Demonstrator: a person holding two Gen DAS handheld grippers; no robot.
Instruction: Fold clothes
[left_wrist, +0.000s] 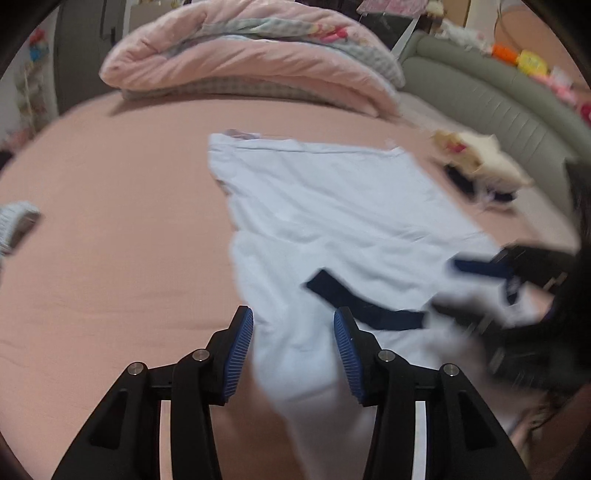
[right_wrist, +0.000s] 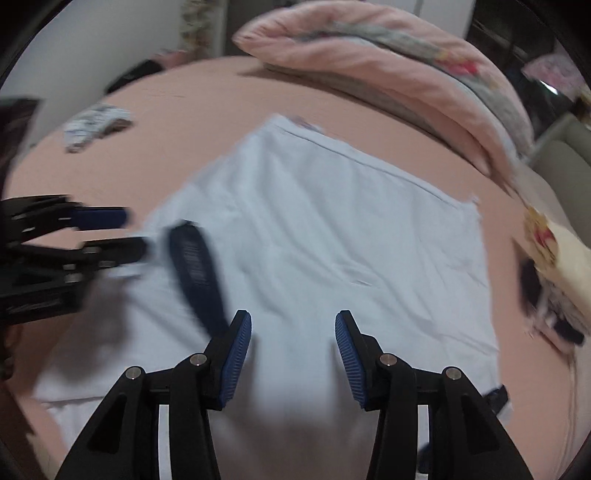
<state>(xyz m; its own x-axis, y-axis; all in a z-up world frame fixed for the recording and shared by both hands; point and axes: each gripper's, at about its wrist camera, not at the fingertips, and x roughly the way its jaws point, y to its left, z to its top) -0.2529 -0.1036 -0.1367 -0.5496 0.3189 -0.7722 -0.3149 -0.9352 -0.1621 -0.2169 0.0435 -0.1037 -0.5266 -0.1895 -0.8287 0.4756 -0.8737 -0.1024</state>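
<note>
We see a white T-shirt (right_wrist: 332, 236) with a navy collar (right_wrist: 197, 273) spread flat on the pink bed (left_wrist: 110, 240), nearer its headboard side than its far edge, where a folded pink quilt (left_wrist: 240, 62) lies. Our left gripper (left_wrist: 293, 350) and right gripper (right_wrist: 293, 354) hover over the shirt's near end, each with its 2 fingers spread and pinching nothing.

Pink bed sheet (left_wrist: 110, 229) is covering the mattress. A folded pink quilt (left_wrist: 236, 62) is lying at its far edge. A grey-green padded headboard (left_wrist: 491, 96) is curving along one side. A small patterned cloth (right_wrist: 94, 125) is sitting apart near the sheet's edge.
</note>
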